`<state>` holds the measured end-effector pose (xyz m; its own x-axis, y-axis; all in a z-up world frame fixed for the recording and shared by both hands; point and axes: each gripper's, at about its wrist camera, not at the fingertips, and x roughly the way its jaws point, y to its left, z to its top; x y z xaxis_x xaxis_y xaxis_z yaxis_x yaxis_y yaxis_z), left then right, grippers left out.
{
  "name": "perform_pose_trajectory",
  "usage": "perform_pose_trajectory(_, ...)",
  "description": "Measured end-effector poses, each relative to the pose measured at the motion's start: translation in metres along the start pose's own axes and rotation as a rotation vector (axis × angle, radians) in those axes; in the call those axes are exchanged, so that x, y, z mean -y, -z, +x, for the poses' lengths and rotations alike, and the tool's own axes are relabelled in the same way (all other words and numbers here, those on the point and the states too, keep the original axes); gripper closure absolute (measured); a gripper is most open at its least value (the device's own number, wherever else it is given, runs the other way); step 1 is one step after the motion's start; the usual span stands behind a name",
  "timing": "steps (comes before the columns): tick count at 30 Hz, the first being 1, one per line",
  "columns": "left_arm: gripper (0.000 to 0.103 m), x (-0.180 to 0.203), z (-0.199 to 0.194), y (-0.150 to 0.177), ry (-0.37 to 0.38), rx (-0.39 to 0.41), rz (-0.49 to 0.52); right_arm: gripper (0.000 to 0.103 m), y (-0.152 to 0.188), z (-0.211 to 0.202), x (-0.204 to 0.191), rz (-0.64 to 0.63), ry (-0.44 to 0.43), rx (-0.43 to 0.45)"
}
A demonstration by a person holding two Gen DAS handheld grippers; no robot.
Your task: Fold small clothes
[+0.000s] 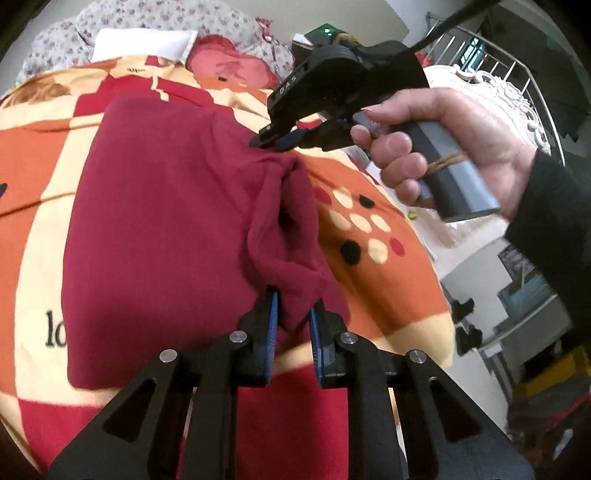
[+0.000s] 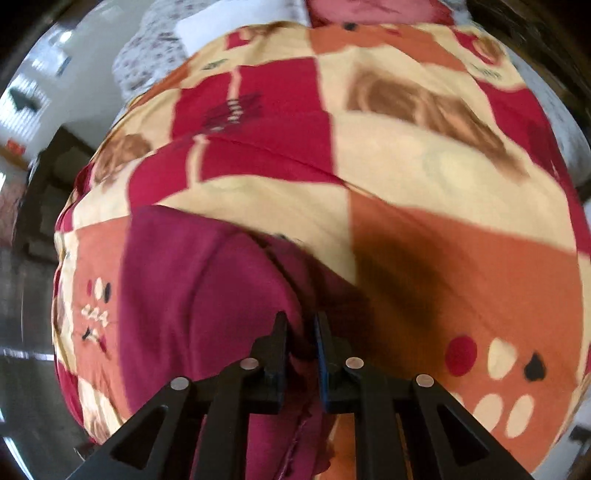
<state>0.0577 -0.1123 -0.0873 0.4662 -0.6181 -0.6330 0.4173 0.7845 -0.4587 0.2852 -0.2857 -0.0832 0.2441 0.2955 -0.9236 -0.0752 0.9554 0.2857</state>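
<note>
While both cameras are smeared with blur, the grips read clearly enough. Left gripper [image 1: 293, 314]: jaws nearly closed, blue pads pinching a bunched fold of the dark red garment [image 1: 166, 221]. Right gripper [image 1: 275, 138]: seen from the left wrist view, tips clamped on the same garment's far edge, cloth pulled up into a peak there. Right hand [image 1: 443, 147] wraps the grey handle, dark sleeve [image 1: 550, 229] behind it.

Right wrist view confirms it: right gripper [image 2: 301, 332] jaws close together, maroon fabric of the garment [image 2: 207, 295] filling the narrow gap between them.

Garment lies mostly flat on the patchwork blanket [image 1: 369, 258] of red, orange and cream squares with dots and bear prints. Its right edge is lifted and folded over between the two grip points, forming a loose tube-like roll. Rest of the cloth is spread smooth to the left.

Behind the blanket: floral bedding [image 1: 147, 29], a white folded item [image 1: 144, 44], a pink pillow [image 1: 229, 66]. Metal rack [image 1: 498, 74] and a white ornate piece at far right.
</note>
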Motion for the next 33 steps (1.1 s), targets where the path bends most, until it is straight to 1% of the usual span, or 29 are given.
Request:
perform_pose_trajectory(3,0.09,0.001,-0.017,0.008,0.101,-0.063,-0.001,0.091,0.012,-0.034,0.0,-0.017,-0.025,0.117)
perform_pose_trajectory(4,0.09,0.001,-0.024,0.013,0.117,-0.09,0.007,0.091,0.016,-0.045,-0.004,-0.038,-0.031,0.149)
perform_pose_trajectory(5,0.09,0.001,-0.033,0.018,0.116,-0.109,0.026,0.091,0.022,-0.06,-0.009,-0.068,-0.032,0.192)
perform_pose_trajectory(6,0.09,0.0,-0.042,0.022,0.113,-0.113,0.044,0.091,0.032,-0.079,-0.017,-0.123,-0.038,0.254)
perform_pose_trajectory(7,0.09,-0.003,-0.056,0.024,0.099,-0.098,0.06,0.091,0.042,-0.092,-0.025,-0.179,-0.054,0.306)
perform_pose_trajectory(8,0.089,-0.008,-0.065,0.022,0.085,-0.08,0.057,0.091,0.056,-0.106,-0.037,-0.263,-0.075,0.361)
perform_pose_trajectory(9,0.089,-0.016,-0.076,0.018,0.063,-0.057,0.043,0.088,0.067,-0.112,-0.049,-0.326,-0.085,0.387)
perform_pose_trajectory(10,0.089,-0.026,-0.086,0.011,0.034,-0.022,0.023,0.087,0.079,-0.115,-0.06,-0.395,-0.096,0.397)
perform_pose_trajectory(11,0.09,-0.035,-0.09,0.003,0.008,0.011,0.006,0.086,0.089,-0.114,-0.07,-0.452,-0.106,0.388)
perform_pose_trajectory(12,0.09,-0.043,-0.091,-0.005,-0.016,0.032,-0.011,0.086,0.099,-0.108,-0.083,-0.513,-0.115,0.357)
perform_pose_trajectory(13,0.09,-0.054,-0.087,-0.017,-0.047,0.047,-0.035,0.086,0.108,-0.099,-0.095,-0.567,-0.103,0.326)
perform_pose_trajectory(15,0.09,-0.064,-0.073,-0.027,-0.062,0.036,-0.058,0.086,0.121,-0.077,-0.111,-0.648,-0.082,0.29)
perform_pose_trajectory(16,0.09,-0.07,-0.058,-0.028,-0.044,0.002,-0.086,0.086,0.122,-0.064,-0.114,-0.669,-0.059,0.272)
perform_pose_trajectory(17,0.09,-0.074,-0.048,-0.024,-0.038,-0.029,-0.104,0.086,0.122,-0.046,-0.113,-0.688,0.002,0.244)
perform_pose_trajectory(18,0.09,-0.076,-0.039,-0.017,-0.061,-0.053,-0.109,0.086,0.122,-0.031,-0.105,-0.683,0.05,0.222)
perform_pose_trajectory(19,0.09,-0.075,-0.036,-0.01,-0.061,-0.056,-0.097,0.086,0.121,-0.011,-0.089,-0.639,0.126,0.179)
perform_pose_trajectory(20,0.09,-0.073,-0.034,-0.005,-0.053,-0.058,-0.086,0.086,0.123,-0.001,-0.073,-0.591,0.121,0.162)
perform_pose_trajectory(22,0.09,-0.068,-0.026,0.007,-0.046,-0.073,-0.065,0.086,0.13,-0.003,-0.037,-0.466,-0.027,0.257)
perform_pose_trajectory(24,0.09,-0.069,-0.026,0.011,-0.032,-0.06,-0.066,0.086,0.134,-0.004,-0.022,-0.395,-0.087,0.3)
perform_pose_trajectory(25,0.09,-0.071,-0.028,0.007,-0.024,-0.061,-0.076,0.086,0.136,-0.004,-0.022,-0.39,-0.084,0.317)
perform_pose_trajectory(27,0.09,-0.071,-0.038,-0.001,-0.025,-0.055,-0.073,0.086,0.142,-0.008,-0.028,-0.409,-0.052,0.349)
perform_pose_trajectory(29,0.09,-0.067,-0.051,-0.021,-0.049,-0.007,-0.028,0.084,0.144,-0.015,-0.033,-0.412,-0.043,0.354)
perform_pose_trajectory(31,0.09,-0.064,-0.053,-0.054,-0.098,0.04,0.02,0.084,0.144,-0.026,-0.039,-0.41,-0.071,0.352)
perform_pose_trajectory(32,0.09,-0.067,-0.049,-0.07,-0.123,0.05,0.019,0.084,0.139,-0.031,-0.043,-0.405,-0.072,0.359)
perform_pose_trajectory(33,0.09,-0.071,-0.042,-0.085,-0.143,0.054,0.014,0.084,0.128,-0.041,-0.05,-0.397,-0.061,0.383)
